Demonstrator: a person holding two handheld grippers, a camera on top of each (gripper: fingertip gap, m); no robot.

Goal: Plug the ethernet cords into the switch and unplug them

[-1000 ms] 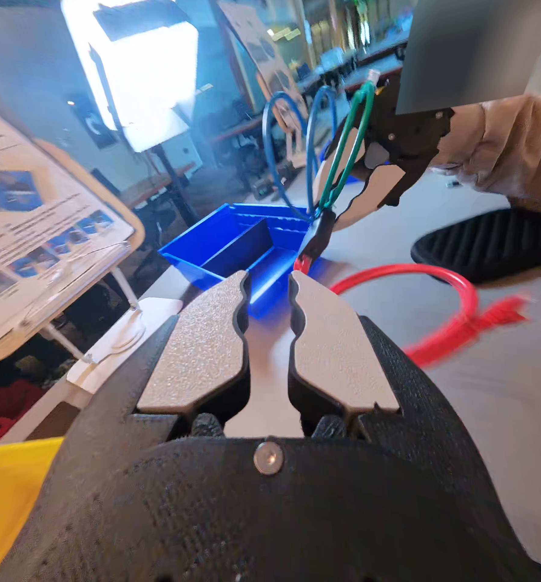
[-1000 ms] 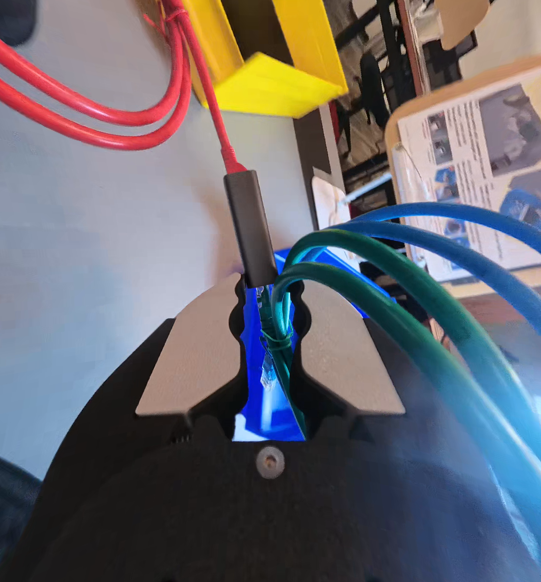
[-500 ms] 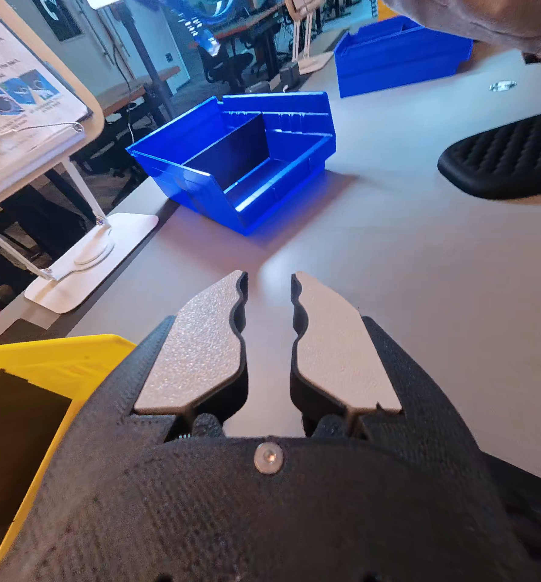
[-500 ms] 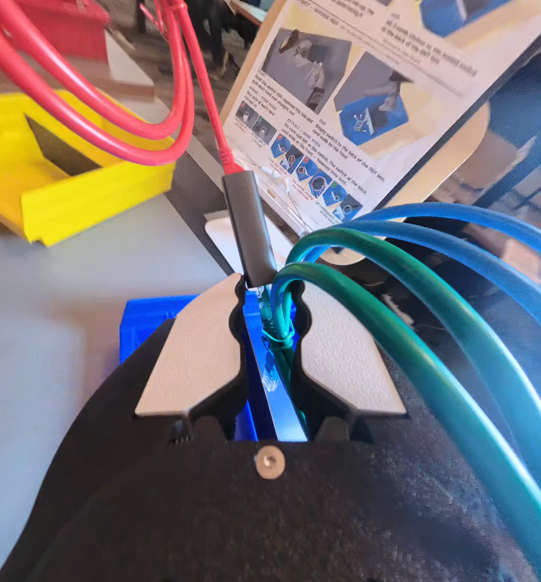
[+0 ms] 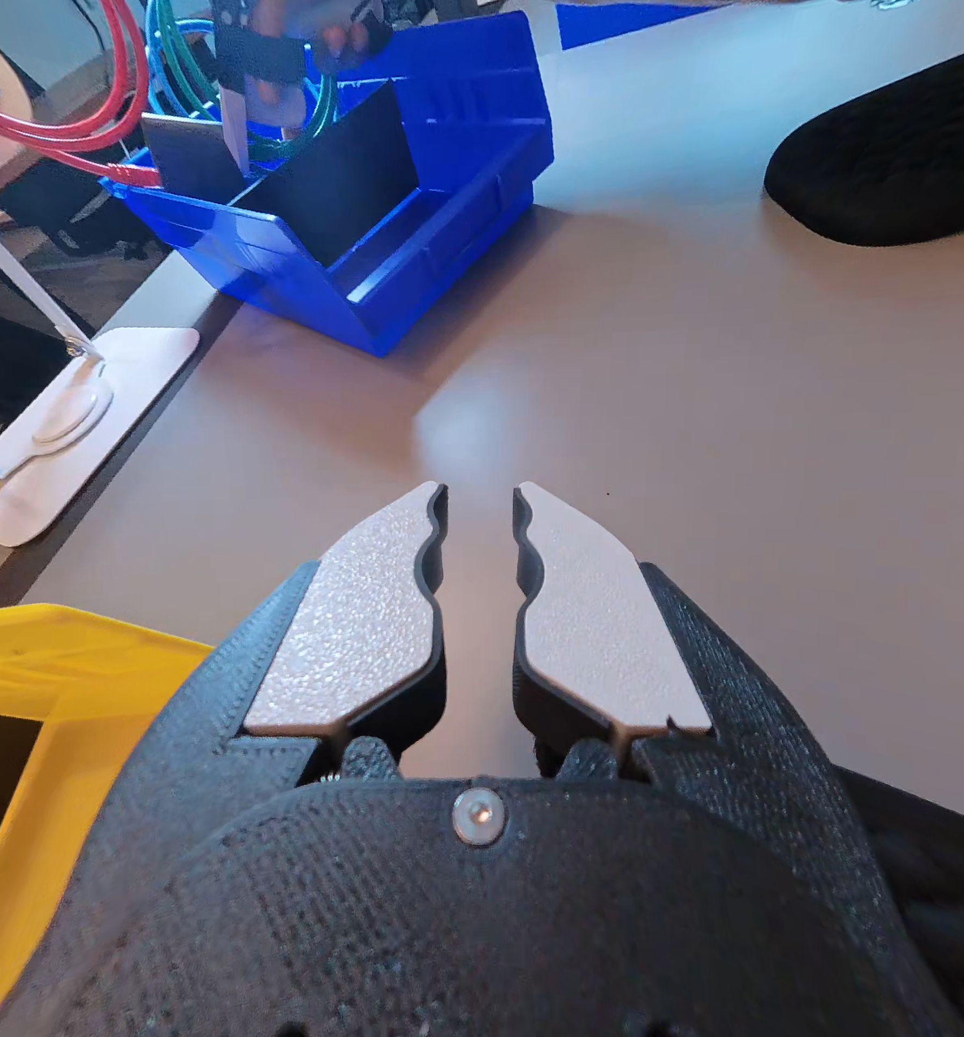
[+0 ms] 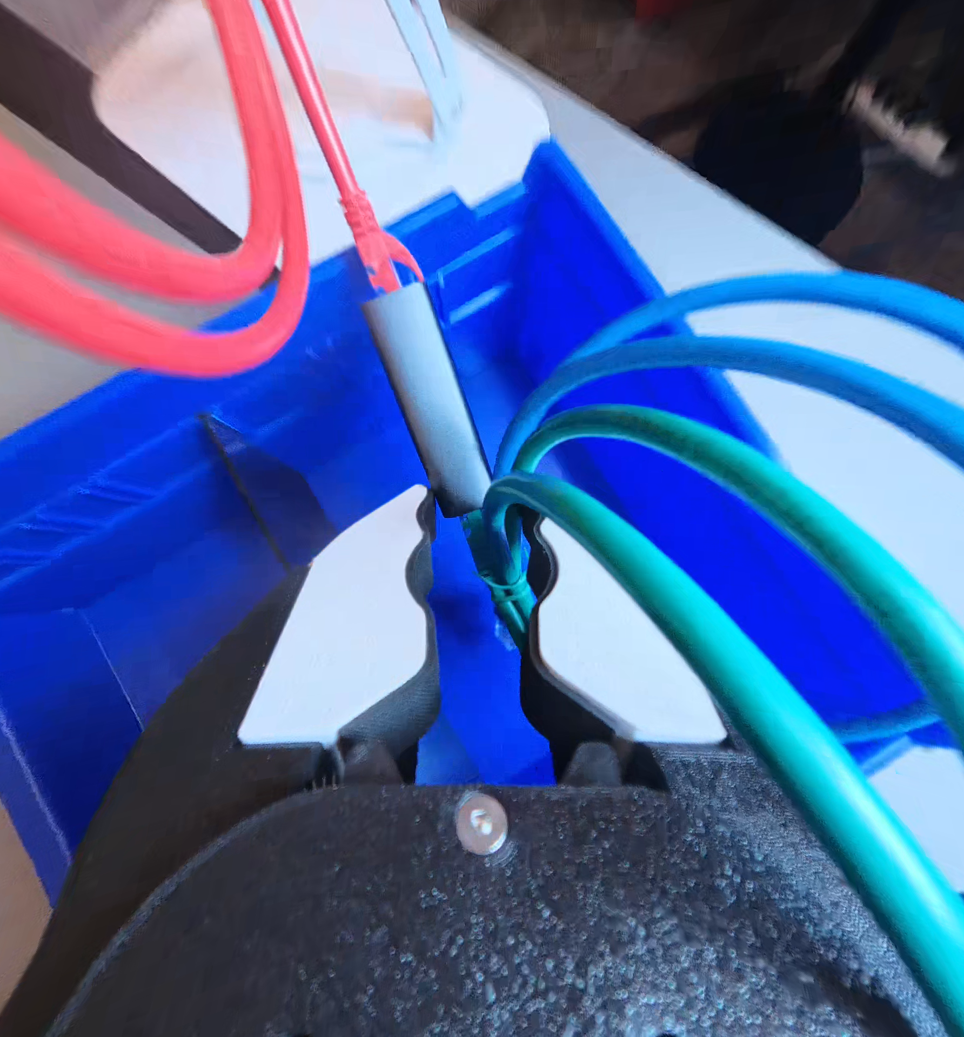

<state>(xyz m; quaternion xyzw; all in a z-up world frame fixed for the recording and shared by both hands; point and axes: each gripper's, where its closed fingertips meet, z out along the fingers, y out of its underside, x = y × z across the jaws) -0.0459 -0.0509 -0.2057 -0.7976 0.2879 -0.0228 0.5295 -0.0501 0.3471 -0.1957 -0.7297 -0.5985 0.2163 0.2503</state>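
Note:
My right gripper [image 6: 480, 505] is shut on one end of the dark grey switch [image 6: 429, 409] and holds it edge-on over the blue bin [image 6: 131, 533]. A red cord [image 6: 277, 196] is plugged into the switch's far end. Green cords [image 6: 749, 617] and blue cords [image 6: 805, 359] loop out beside my fingers. In the left wrist view the right gripper [image 5: 261, 73] holds the switch [image 5: 188, 151] above the left rear part of the blue bin [image 5: 412, 269], behind its black divider. My left gripper [image 5: 480, 494] is open with a narrow gap, empty, low over the grey table.
A yellow bin [image 5: 36, 673] sits at my left gripper's near left. A white stand base [image 5: 75, 409] lies at the table's left edge. A black mesh object [image 5: 889, 151] lies at the right. A second blue bin [image 5: 609, 22] stands farther back. Spacing between my two grippers at the tips: around 40 cm.
My right gripper has carried the switch and its cords from above the table's middle to over the blue bin. My left gripper has tilted down and stayed empty.

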